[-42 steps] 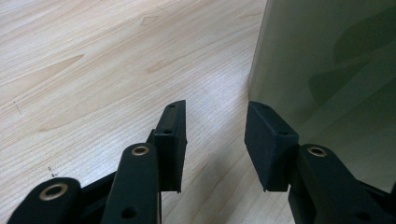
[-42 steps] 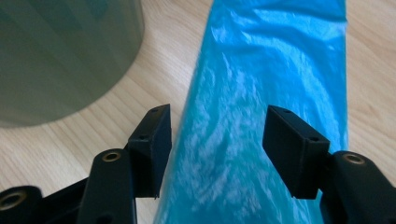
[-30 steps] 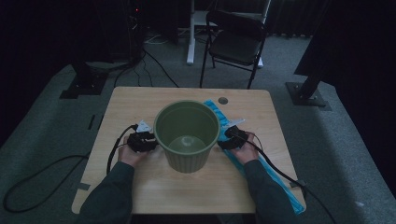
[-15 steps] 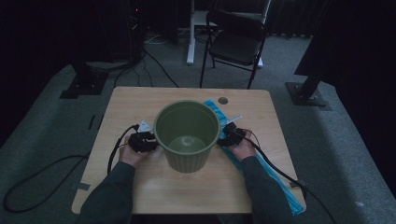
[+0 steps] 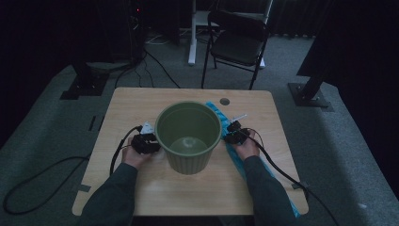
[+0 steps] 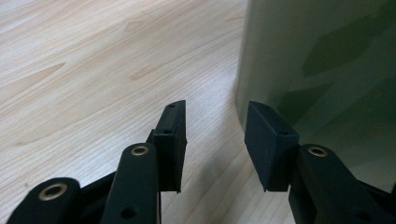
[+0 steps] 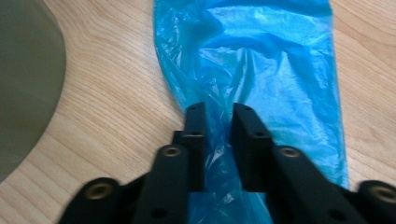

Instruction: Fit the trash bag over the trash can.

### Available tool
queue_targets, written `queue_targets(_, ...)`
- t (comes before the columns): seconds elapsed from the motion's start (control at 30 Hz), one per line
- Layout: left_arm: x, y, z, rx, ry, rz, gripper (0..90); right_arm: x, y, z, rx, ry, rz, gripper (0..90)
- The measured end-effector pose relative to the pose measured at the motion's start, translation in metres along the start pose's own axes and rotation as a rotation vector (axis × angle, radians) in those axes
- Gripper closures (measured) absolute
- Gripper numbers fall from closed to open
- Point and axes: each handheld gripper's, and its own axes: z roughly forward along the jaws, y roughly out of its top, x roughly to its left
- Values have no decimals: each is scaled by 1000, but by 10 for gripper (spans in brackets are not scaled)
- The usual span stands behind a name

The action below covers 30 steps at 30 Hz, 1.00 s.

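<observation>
Blue plastic bag (image 7: 261, 70) lies along the table (image 5: 136, 103) at right of centre, beside the green bucket (image 5: 188, 136). Right gripper (image 7: 218, 112) has just been closing, jaws narrowed with a fold of bag between them. Left gripper (image 6: 215, 116) stands open and empty against the bucket's wall.

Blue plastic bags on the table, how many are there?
1. The blue bag lies flat on the wooden table, right of the green bucket, under the right gripper. Another could be hidden behind the bucket.
</observation>
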Motion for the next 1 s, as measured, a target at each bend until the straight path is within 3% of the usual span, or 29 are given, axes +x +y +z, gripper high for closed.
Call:
queue_targets(0.13, -2, 0, 1, -3, 11, 0, 605, 1, -1, -1, 9, -17, -24, 886)
queue_targets(0.4, -5, 1, 2, 1, -1, 17, 612, -8, -13, -13, 6, -21, -24, 896)
queue_targets(0.73, -6, 1, 2, 10, -17, 20, 591, -19, -19, -42, -53, -33, -12, 897)
queue_targets(1.0, -2, -1, 3, 23, -20, 4, 586, -27, -14, -75, -139, -26, 1, 897)
